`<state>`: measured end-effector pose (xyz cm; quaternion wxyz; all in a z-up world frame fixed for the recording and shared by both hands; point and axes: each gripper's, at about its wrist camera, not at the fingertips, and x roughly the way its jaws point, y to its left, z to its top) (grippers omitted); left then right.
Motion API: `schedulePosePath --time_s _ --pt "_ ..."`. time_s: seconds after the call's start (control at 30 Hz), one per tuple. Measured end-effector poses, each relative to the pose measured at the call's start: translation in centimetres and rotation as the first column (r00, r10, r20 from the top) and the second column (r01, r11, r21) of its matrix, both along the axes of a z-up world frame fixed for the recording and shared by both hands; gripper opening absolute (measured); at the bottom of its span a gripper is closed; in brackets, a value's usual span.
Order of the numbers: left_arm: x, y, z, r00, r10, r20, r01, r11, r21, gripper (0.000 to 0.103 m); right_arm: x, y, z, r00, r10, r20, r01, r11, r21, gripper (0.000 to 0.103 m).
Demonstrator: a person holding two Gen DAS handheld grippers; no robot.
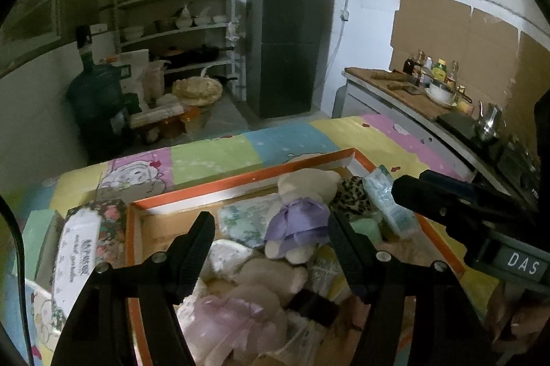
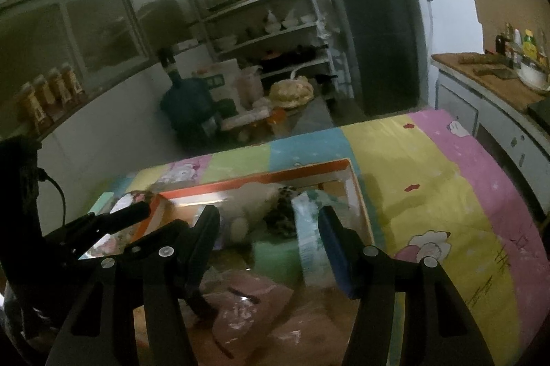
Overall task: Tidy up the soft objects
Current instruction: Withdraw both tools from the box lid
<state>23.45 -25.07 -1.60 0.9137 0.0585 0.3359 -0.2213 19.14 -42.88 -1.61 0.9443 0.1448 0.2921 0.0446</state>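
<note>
An orange-rimmed box lies on a colourful cartoon sheet. Inside it are a white teddy bear in a purple dress, a second bear in a pink dress, a leopard-print cloth, a pale blue tissue pack and a green sponge. My left gripper hangs open above the bears, holding nothing. My right gripper is also open over the box; the tissue pack stands below, near its right finger, with no pad pressing on it. A pink wrapped bundle lies beneath.
A floral tissue box and a green block sit left of the box. The sheet spreads bare to the right. Beyond are a counter with bottles, a dark fridge, shelves and a water jug.
</note>
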Motion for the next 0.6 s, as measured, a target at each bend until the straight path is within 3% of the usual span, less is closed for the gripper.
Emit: schedulePosePath --time_s 0.6 --pt "-2.8 4.4 1.2 0.994 0.100 0.050 -0.099 0.995 -0.016 0.068 -1.8 4.7 1.1 0.999 0.029 0.025 -0.028 0.999 -0.044 0.062"
